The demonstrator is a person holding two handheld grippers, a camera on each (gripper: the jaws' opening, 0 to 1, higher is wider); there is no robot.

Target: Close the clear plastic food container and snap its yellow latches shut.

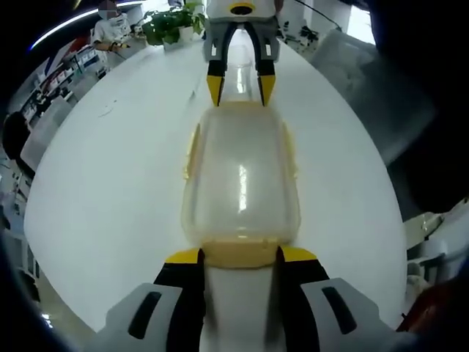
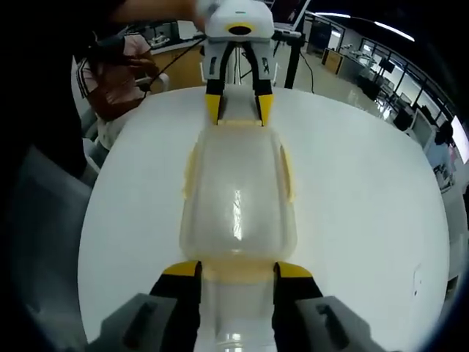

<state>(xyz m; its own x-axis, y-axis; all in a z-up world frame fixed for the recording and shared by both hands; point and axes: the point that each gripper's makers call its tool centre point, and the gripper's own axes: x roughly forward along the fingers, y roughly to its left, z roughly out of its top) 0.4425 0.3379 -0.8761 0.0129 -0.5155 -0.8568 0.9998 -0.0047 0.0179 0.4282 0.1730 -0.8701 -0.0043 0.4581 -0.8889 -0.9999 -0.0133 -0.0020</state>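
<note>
A clear plastic container (image 1: 240, 183) with its lid on lies lengthwise on the white table (image 1: 110, 191), held between my two grippers, which face each other. My left gripper (image 1: 240, 257) is open, its jaws standing one on each side of the near yellow latch (image 1: 239, 254). At the far end, my right gripper (image 1: 240, 88) straddles the other latch. In the right gripper view the same container (image 2: 238, 198) runs away from me; my right gripper (image 2: 239, 271) is open around its yellow latch (image 2: 239, 273), and the left gripper (image 2: 239, 106) stands at the far end. Yellow side latches (image 1: 192, 150) lie flat.
A potted plant (image 1: 170, 26) stands at the table's far edge in the left gripper view, with a seated person (image 1: 110, 26) behind it. In the right gripper view a person's arm (image 2: 121, 70) shows at the upper left, and desks (image 2: 381, 81) stand beyond the round table's rim (image 2: 410, 183).
</note>
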